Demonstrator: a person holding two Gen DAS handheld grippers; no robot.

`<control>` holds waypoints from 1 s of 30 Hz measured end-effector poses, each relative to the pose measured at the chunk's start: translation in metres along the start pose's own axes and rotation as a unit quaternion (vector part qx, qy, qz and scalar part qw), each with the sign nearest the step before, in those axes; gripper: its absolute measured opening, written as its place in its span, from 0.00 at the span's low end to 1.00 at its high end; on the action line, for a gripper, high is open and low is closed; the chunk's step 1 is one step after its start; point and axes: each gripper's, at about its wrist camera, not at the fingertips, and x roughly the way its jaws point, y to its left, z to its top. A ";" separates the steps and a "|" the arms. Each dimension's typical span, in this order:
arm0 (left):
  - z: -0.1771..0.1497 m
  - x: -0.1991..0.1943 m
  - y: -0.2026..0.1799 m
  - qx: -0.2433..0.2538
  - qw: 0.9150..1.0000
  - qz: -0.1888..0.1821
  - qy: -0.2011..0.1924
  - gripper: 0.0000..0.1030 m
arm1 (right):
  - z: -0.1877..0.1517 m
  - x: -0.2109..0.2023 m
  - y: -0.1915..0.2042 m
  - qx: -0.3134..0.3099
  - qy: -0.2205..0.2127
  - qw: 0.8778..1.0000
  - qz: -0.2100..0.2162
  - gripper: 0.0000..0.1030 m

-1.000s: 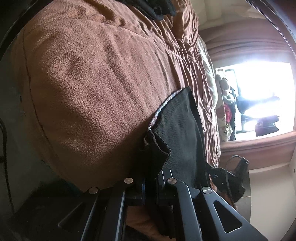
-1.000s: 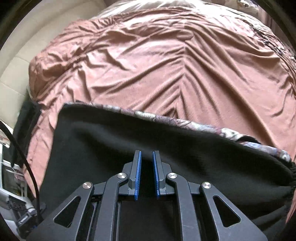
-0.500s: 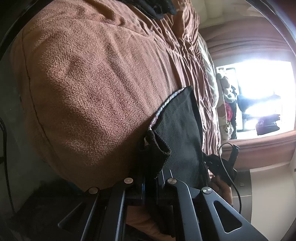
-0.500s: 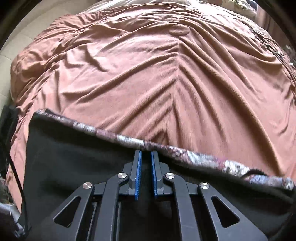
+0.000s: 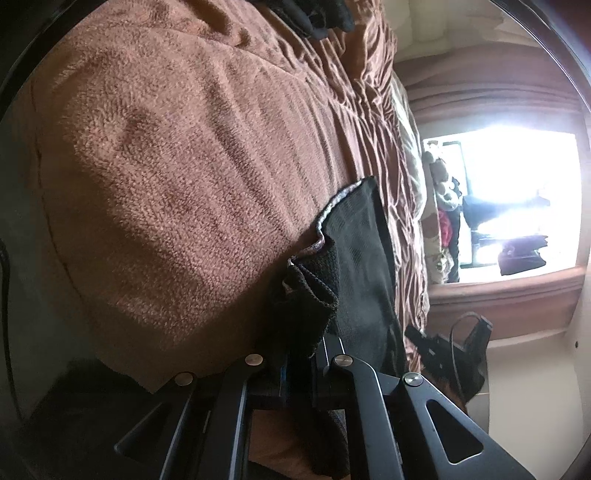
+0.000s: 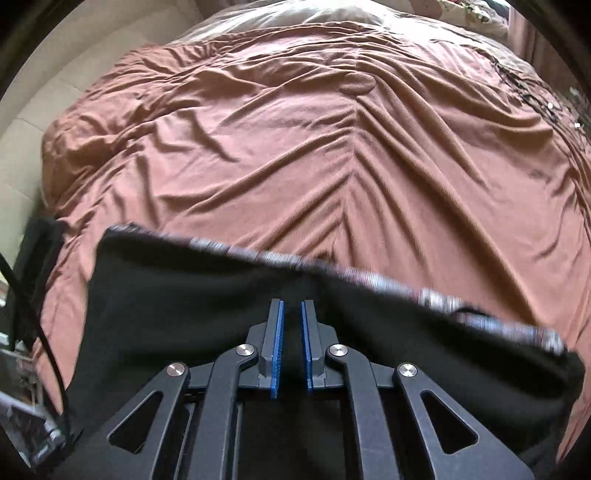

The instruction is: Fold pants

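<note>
The black pants (image 6: pixel 221 291) with a patterned grey edge lie folded on the brown bedspread (image 6: pixel 332 147), near its front edge. My right gripper (image 6: pixel 291 314) sits over the black fabric, its blue pads a narrow gap apart, with nothing seen between them. In the left wrist view, my left gripper (image 5: pixel 299 354) is shut on a bunched corner of the pants (image 5: pixel 354 251), at the side edge of the bed. The other gripper (image 5: pixel 447 354) shows beyond the pants.
The brown bedspread (image 5: pixel 184 166) covers the whole bed, with wrinkles across the middle. A dark garment (image 5: pixel 314 14) lies at its far end. A bright window (image 5: pixel 517 199) and clutter stand beyond. A black cable (image 6: pixel 33 314) and a device hang at the left bed edge.
The right gripper drew back from the patterned edge toward the middle of the pants, and its pads parted slightly. The left gripper stays clamped on the corner.
</note>
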 end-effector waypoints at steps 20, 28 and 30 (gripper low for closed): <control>0.002 -0.002 -0.008 0.017 1.000 -0.007 0.016 0.29 | -0.123 -0.041 0.009 0.010 0.045 0.998 0.047 0.05; 0.008 0.004 -0.012 0.026 1.000 -0.013 0.004 0.36 | -0.152 -0.062 0.008 0.018 0.023 0.998 0.053 0.05; 0.009 0.006 -0.011 0.029 1.000 0.001 0.005 0.19 | -0.160 -0.063 0.010 0.015 0.023 0.998 0.051 0.05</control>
